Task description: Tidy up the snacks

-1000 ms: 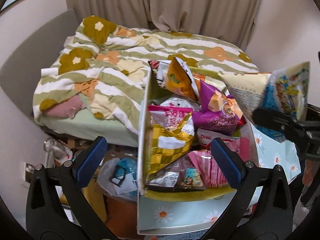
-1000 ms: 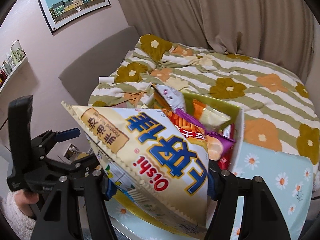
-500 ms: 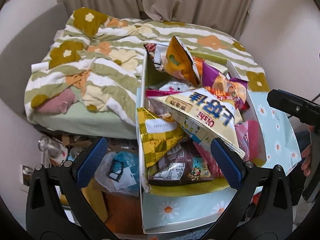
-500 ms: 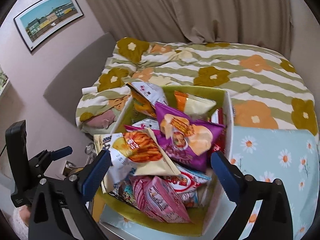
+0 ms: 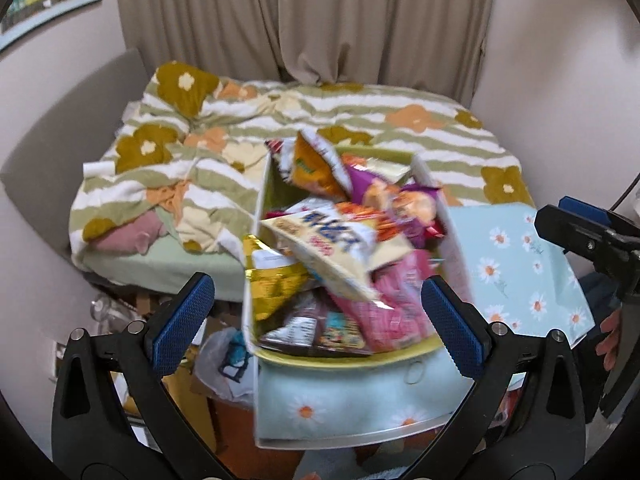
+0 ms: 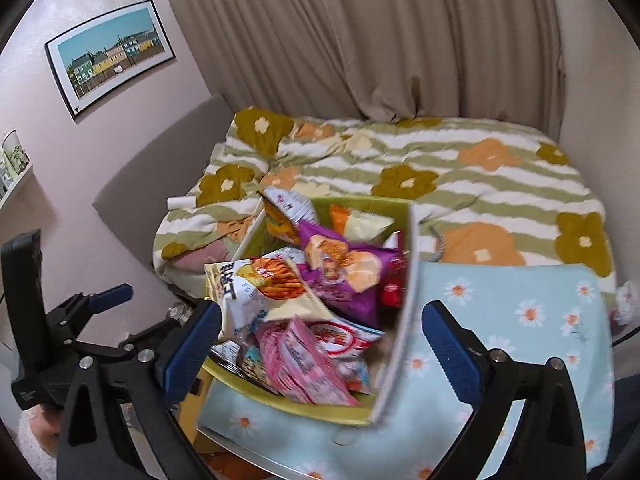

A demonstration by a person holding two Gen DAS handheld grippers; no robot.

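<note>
Honestly, this looks close to done. The storage box, pale blue with daisies and a green lining, sits in front of the bed and it's heaped past the rim with snack bags. The cream chip bag with blue lettering lies on top of the pile, slanting toward the near left corner, touching neither gripper. Under it are a gold bag, a pink bag and a purple bag further back.

Both tools are empty. The left gripper has its jaws spread wide with nothing between them, and the right gripper is the same, hovering near the box.

What's left, I'd guess: flatten the heap and close the daisy lid lying open to the right. I can't see any loose snacks outside the box.

Labels: too blurry right now, just big blue characters on the cream bag.
</note>
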